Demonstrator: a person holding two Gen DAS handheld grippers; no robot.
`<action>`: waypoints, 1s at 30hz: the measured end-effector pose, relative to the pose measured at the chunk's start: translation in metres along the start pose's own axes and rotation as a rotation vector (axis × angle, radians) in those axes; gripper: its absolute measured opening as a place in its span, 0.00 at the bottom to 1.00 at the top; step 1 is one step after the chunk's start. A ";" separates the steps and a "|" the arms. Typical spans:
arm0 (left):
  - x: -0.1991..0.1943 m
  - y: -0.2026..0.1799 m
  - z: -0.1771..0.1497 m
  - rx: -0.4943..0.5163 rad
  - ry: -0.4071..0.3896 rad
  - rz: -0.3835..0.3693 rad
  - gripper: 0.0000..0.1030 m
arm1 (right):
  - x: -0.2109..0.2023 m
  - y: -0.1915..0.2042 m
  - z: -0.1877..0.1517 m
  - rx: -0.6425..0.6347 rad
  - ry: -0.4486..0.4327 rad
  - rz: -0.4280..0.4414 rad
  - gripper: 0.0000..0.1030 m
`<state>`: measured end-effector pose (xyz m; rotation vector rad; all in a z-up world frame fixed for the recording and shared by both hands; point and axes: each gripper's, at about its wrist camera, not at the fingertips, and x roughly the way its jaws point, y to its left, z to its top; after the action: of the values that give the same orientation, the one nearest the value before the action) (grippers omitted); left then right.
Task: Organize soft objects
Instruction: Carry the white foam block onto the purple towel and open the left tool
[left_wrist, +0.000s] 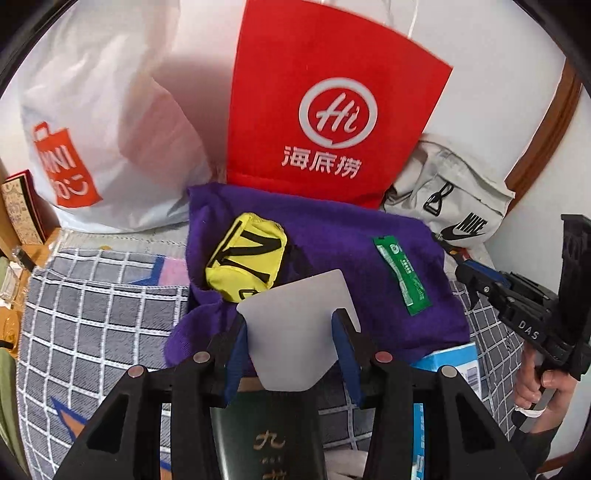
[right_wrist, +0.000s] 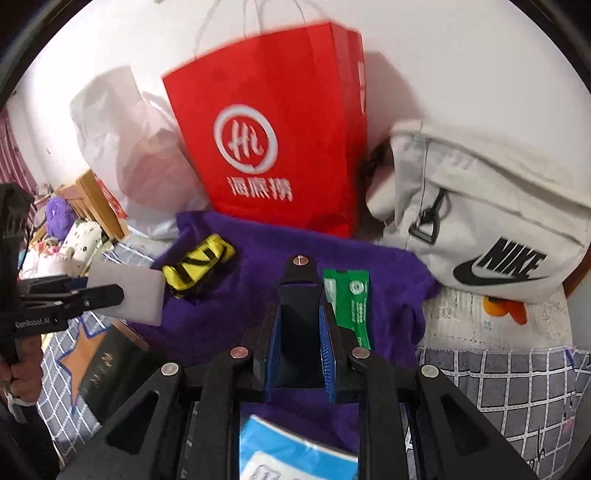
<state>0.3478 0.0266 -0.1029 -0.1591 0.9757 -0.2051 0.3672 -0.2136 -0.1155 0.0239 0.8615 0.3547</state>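
Note:
A purple towel (left_wrist: 332, 258) lies spread on the checked bed cover. On it rest a yellow pouch with black stripes (left_wrist: 245, 254) and a green packet (left_wrist: 402, 280). My left gripper (left_wrist: 291, 319) is shut on a white foam block (left_wrist: 299, 306) and hangs over the towel's near edge, just in front of the pouch. In the right wrist view that foam block (right_wrist: 129, 295) shows at the left. My right gripper (right_wrist: 301, 308) is shut on a narrow black block (right_wrist: 300, 273) with a screw at its tip, over the towel beside the green packet (right_wrist: 351, 299).
Against the white wall stand a red paper bag (left_wrist: 332, 110), a white plastic shopping bag (left_wrist: 92, 129) and a white Nike bag (right_wrist: 480, 221). A dark box with gold characters (left_wrist: 269, 435) and a blue-white box (right_wrist: 295, 450) lie under the grippers. An orange toy (right_wrist: 504, 308) peeks out below the Nike bag.

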 end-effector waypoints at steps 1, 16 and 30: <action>0.005 0.000 0.000 -0.003 0.008 -0.004 0.41 | 0.005 -0.003 -0.001 0.010 0.015 0.000 0.20; 0.067 0.001 0.006 -0.022 0.129 -0.027 0.43 | 0.042 -0.010 -0.013 -0.047 0.133 0.053 0.20; 0.074 0.011 0.003 -0.042 0.167 -0.054 0.49 | 0.067 -0.015 -0.026 -0.056 0.228 0.027 0.20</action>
<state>0.3912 0.0191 -0.1633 -0.2092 1.1427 -0.2505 0.3923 -0.2094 -0.1849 -0.0582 1.0771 0.4118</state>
